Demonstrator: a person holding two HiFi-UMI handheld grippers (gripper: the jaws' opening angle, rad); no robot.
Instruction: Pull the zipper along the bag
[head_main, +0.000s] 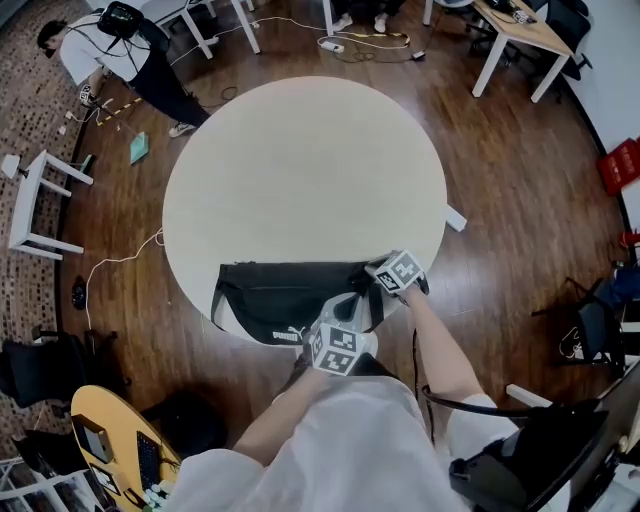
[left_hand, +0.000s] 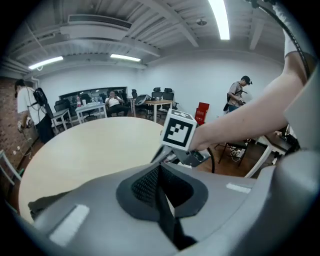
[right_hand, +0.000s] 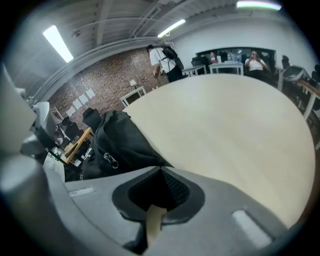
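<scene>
A black bag (head_main: 285, 300) lies at the near edge of the round beige table (head_main: 300, 170). Both grippers are at its right end. My left gripper (head_main: 349, 316) is shut, and in the left gripper view a dark strip runs between its jaws (left_hand: 159, 166); I cannot tell which part of the bag it is. My right gripper (head_main: 376, 290) is just beyond it, its marker cube (left_hand: 178, 129) close ahead in the left gripper view. In the right gripper view the bag (right_hand: 120, 142) stretches away to the left from the shut jaws (right_hand: 161, 170), its fabric meeting their tips. A metal ring pull (right_hand: 108, 159) hangs on its side.
The table's far half is bare. Around it are dark wood floor, a white stool (head_main: 35, 200) at left, a wooden desk (head_main: 110, 440) at lower left, white desks at the back, cables on the floor, and a person (head_main: 120, 50) bending at upper left.
</scene>
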